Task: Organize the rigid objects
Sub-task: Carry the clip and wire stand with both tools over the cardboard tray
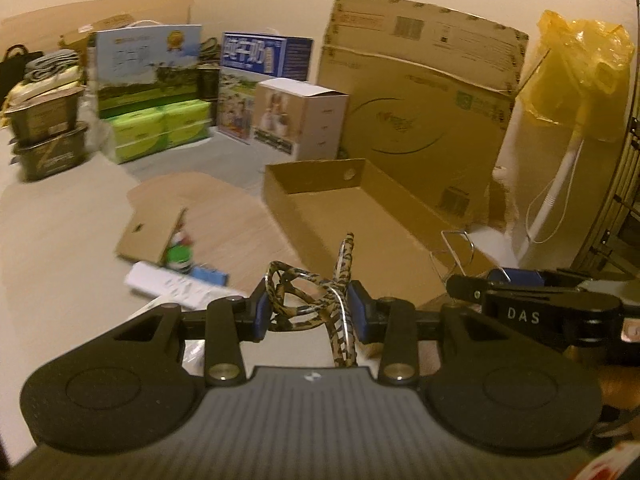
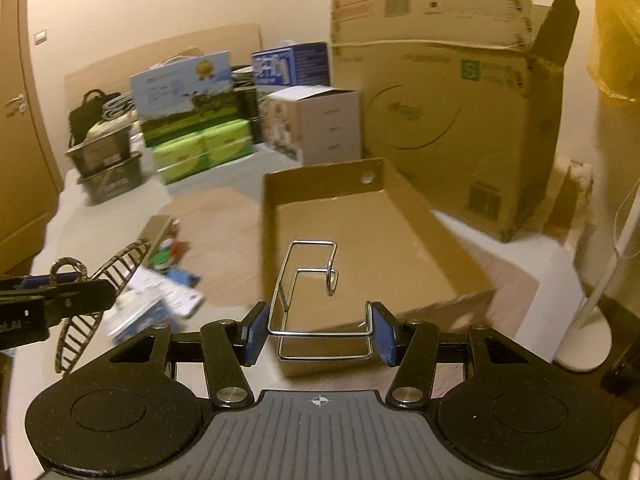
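Shallow tray (image 2: 436, 240) before big carton (image 2: 448, 120), small items (image 2: 168, 280) left.

A plain cream wall (image 2: 160, 4) was lit in warm yellow light. A wooden door (image 2: 16, 128) was seen at the left edge. Along the wall, a large cardboard carton (image 2: 448, 120), printed boxes (image 1: 148, 64) and dark bins (image 1: 44, 136) were stacked on a pale floor (image 1: 52, 248)
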A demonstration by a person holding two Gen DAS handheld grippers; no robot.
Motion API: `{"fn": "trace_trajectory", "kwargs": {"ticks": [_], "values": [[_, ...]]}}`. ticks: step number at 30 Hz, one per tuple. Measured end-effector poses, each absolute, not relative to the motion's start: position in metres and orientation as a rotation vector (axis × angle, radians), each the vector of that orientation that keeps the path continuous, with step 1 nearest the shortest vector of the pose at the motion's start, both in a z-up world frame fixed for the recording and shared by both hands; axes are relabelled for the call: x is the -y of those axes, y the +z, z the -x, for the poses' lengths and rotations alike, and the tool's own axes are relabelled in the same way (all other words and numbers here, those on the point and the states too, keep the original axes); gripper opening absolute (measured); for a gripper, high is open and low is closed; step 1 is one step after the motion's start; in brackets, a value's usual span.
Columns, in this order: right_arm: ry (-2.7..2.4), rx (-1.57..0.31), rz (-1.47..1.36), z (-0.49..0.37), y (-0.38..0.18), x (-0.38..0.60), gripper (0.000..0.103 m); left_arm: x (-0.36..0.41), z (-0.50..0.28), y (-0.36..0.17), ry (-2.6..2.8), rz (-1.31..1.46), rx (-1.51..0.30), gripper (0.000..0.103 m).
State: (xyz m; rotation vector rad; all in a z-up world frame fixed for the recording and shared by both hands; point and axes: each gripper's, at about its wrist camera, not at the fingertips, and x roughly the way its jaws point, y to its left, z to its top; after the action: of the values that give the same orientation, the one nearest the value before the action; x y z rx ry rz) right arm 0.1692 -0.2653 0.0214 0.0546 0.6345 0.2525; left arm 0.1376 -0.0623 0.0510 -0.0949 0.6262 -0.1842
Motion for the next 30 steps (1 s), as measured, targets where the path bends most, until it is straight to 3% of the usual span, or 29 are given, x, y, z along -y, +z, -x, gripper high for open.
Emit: {"fn": "trace_trajectory", "kwargs": {"ticks": [15,22,30], "values": [[0.255,-0.661,-0.052,-0.263,-0.003,0.324,0.054,0.133,-0.235,0.017,-0.233,0.043,-0.679,0.036],[0.251,-0.685,-0.069,-0.283,-0.022,0.336,0.054,0.146,-0.252,0.002,-0.244,0.026,-0.696,0.031],[0.242,-0.700,-0.094,-0.288,-0.030,0.342,0.054,0.139,-0.257,-0.003,-0.216,0.041,-0.694,0.031]]}}
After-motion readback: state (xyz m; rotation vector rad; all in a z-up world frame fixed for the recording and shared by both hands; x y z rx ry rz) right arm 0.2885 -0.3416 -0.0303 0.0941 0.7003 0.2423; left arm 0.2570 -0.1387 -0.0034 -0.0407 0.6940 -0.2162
